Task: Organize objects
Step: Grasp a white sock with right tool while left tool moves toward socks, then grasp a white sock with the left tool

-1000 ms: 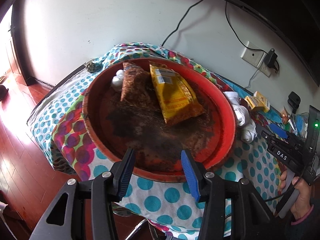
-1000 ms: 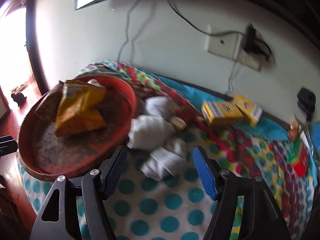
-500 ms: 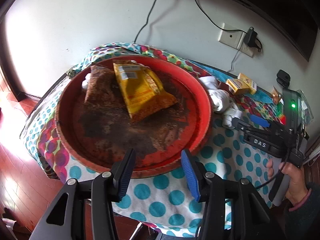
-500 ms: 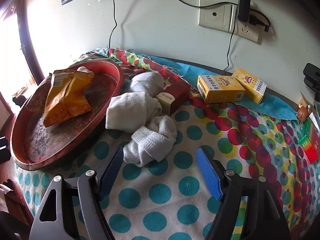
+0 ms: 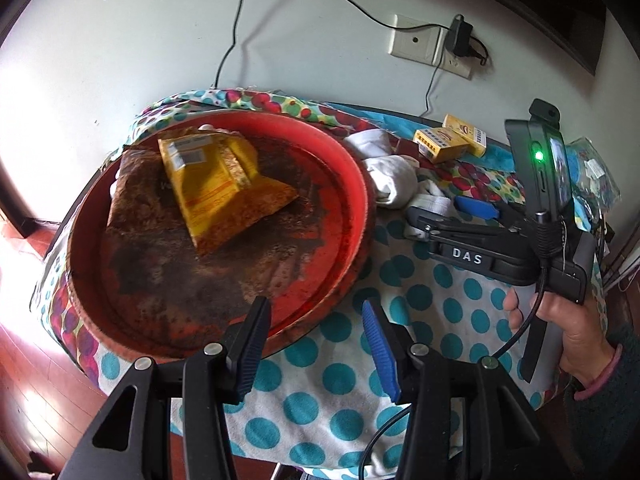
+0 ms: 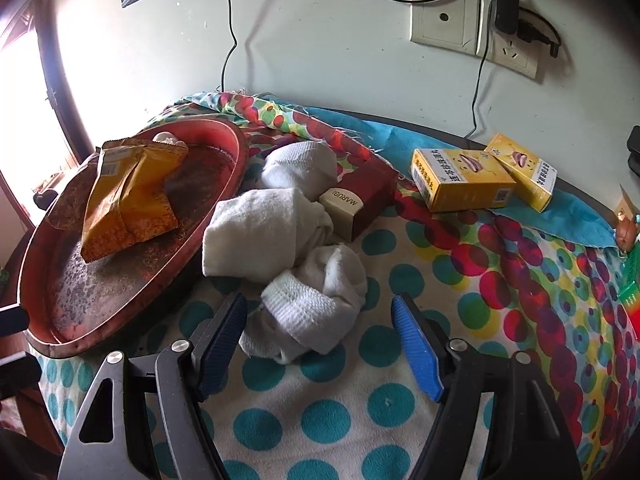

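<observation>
A round red tray sits at the table's left end and holds a yellow snack bag on a brown packet. White socks lie heaped right of the tray, beside a dark red box. Two yellow boxes lie near the wall. My left gripper is open and empty over the tray's near rim. My right gripper is open and empty, its jaws either side of the nearest sock.
A polka-dot cloth covers the table. A wall socket with a plugged charger and cables are behind. Small colourful items lie at the right edge. Wooden floor lies below the table's left end.
Both grippers have shifted right along the table. The right gripper has moved closer to the socks, which now lie between its jaws. Both stay open.
</observation>
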